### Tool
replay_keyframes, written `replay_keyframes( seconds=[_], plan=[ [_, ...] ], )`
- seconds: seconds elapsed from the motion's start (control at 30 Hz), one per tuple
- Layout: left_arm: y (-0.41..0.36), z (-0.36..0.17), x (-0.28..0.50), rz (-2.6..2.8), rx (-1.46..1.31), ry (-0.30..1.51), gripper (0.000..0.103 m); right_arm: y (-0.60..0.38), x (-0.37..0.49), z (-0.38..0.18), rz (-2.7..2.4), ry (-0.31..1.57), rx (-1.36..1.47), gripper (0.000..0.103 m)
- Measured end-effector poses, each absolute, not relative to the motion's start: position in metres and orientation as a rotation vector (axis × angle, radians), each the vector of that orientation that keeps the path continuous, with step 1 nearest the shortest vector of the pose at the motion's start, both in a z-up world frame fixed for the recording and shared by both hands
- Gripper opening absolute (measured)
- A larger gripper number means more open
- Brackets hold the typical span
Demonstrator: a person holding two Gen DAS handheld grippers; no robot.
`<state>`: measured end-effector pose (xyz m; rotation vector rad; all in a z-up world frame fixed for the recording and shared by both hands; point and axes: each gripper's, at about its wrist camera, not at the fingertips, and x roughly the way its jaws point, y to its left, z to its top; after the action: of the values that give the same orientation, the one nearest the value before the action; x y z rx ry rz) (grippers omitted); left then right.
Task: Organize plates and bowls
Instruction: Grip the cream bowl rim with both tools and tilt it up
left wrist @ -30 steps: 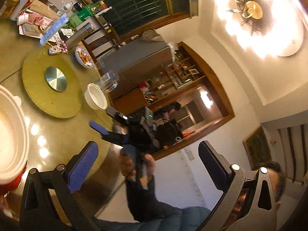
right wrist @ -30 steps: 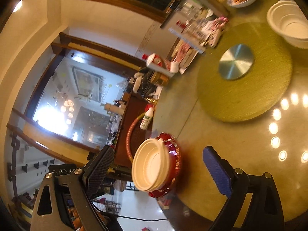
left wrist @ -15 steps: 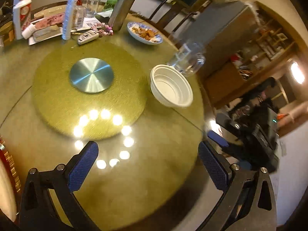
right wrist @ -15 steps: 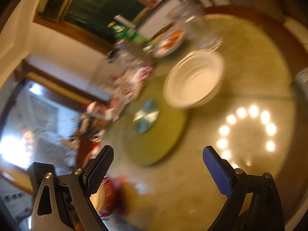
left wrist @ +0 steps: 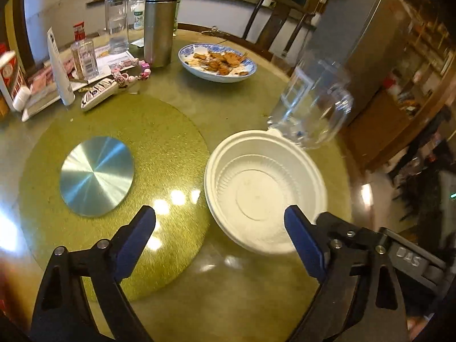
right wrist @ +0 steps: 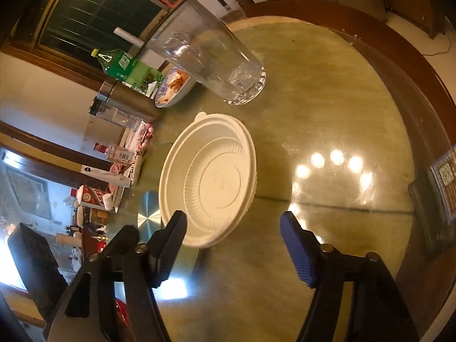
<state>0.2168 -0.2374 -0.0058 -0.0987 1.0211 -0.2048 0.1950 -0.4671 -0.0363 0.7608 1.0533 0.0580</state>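
A white plastic bowl (left wrist: 263, 189) sits on the round table, at the right edge of the green turntable (left wrist: 159, 131). It also shows in the right wrist view (right wrist: 211, 182). My left gripper (left wrist: 219, 233) is open and empty, just short of the bowl's near rim. My right gripper (right wrist: 232, 245) is open and empty, its jaws on either side of the bowl's near rim. A blue-patterned plate of fried food (left wrist: 218, 64) stands at the far side of the table.
A clear glass mug (left wrist: 310, 105) stands right behind the bowl. A steel flask (left wrist: 158, 27), clear jars, a green bottle (right wrist: 125, 65), a small bottle and papers crowd the far left. The turntable's steel hub (left wrist: 97, 175) lies left. The table's edge (right wrist: 421, 91) runs right.
Both grippers swung down from views of the room and the red-and-white stack to the white bowl, and now sit close to it. Both stay open.
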Motion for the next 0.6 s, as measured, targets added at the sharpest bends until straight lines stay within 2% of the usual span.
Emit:
replay_keyframes(
  seconds=[0.03,0.1,0.13,0.17,0.2,0.27,0.3,0.37,0.6],
  plan=[
    [-0.242,-0.009,0.221,-0.205,-0.093,1.032,0.091,-0.468,0.198,-0.037,0.043,1.060,0.745,0.061],
    [-0.250,-0.017,0.230,-0.206,-0.076,1.072,0.072,-0.469,0.205,-0.040,0.033,1.080,0.731,0.053],
    [-0.255,-0.021,0.234,-0.207,-0.054,1.096,0.065,-0.470,0.207,-0.042,0.038,1.090,0.734,0.044],
    [-0.261,-0.025,0.238,-0.203,-0.033,1.109,0.054,-0.470,0.210,-0.043,0.037,1.101,0.737,0.040],
    [-0.265,-0.030,0.241,-0.192,0.000,1.126,0.045,-0.471,0.211,-0.044,0.034,1.104,0.735,0.040],
    [-0.268,-0.038,0.247,-0.184,0.006,1.155,0.034,-0.469,0.217,-0.046,0.031,1.115,0.709,0.039],
    [-0.266,-0.041,0.249,-0.184,-0.006,1.163,0.023,-0.468,0.218,-0.046,0.026,1.121,0.700,0.037],
    [-0.264,-0.043,0.250,-0.188,-0.024,1.160,0.021,-0.468,0.220,-0.046,0.016,1.117,0.693,0.014],
    [-0.249,-0.042,0.249,-0.205,-0.077,1.174,0.019,-0.460,0.214,-0.038,0.035,1.088,0.673,0.012]
  ],
)
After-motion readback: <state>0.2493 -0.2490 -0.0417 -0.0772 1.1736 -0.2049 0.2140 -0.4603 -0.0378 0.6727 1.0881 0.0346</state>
